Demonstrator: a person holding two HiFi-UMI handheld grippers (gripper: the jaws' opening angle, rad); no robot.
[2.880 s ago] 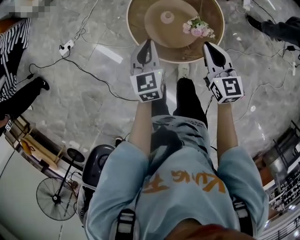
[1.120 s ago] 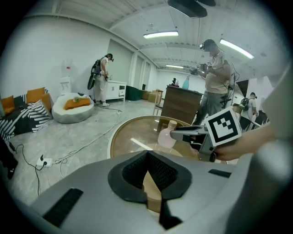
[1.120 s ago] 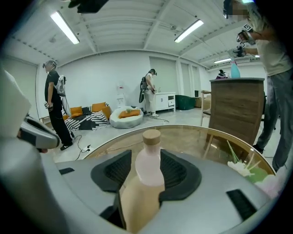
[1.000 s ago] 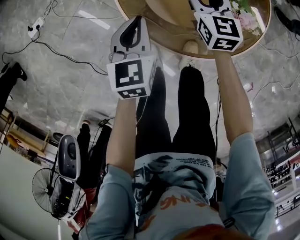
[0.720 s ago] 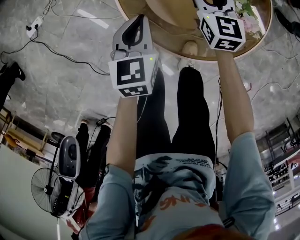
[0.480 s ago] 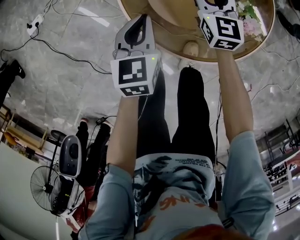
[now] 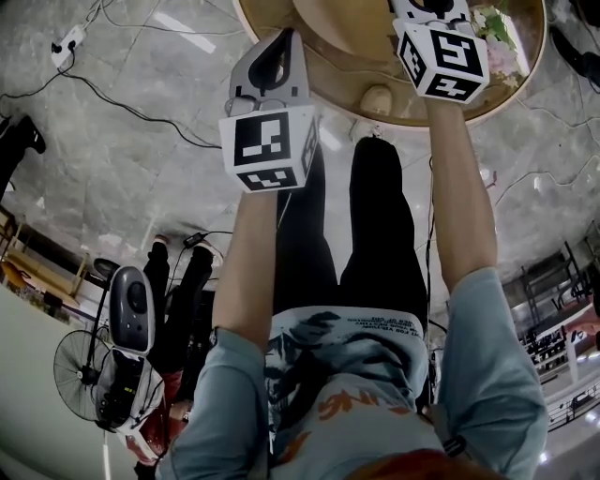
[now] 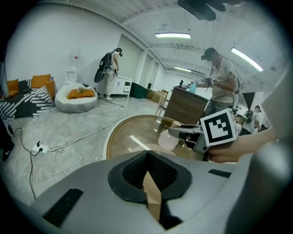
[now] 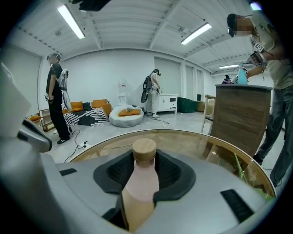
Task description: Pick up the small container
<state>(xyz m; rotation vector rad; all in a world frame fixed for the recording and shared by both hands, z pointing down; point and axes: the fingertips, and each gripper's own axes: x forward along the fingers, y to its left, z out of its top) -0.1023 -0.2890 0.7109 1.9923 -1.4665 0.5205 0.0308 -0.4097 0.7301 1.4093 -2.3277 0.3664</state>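
Right gripper view first: my right gripper [image 9: 145,161] has its jaws around the small container [image 9: 139,183], a pale pink bottle with a wooden cap, dead centre in the lower half of the frame. The jaws have just been closing, and the pads look snug against both sides of its body, while the neck and cap stick up clear between them. It's standing upright on the round table [image 9: 226,142], glass top with a wooden rim, and a wooden cabinet [image 9: 240,114] sits at the right of the frame. Left gripper view: my left gripper [image 8: 147,157] is pinched narrow, pad tips meeting with nothing between them, just a sliver of table showing through lower down. At the right of that frame the other gripper's marker cube shows, with the pink bottle as a pale blob just left of it, over the tabletop. Head view: both grippers are up at the top of the frame, the left near the table's edge and the right over the table with its jaws cut off by the frame edge, so I can't spot the bottle there. Flowers [image 7: 492,28] are in the upper right and a floor fan [image 7: 80,361] in the lower left.
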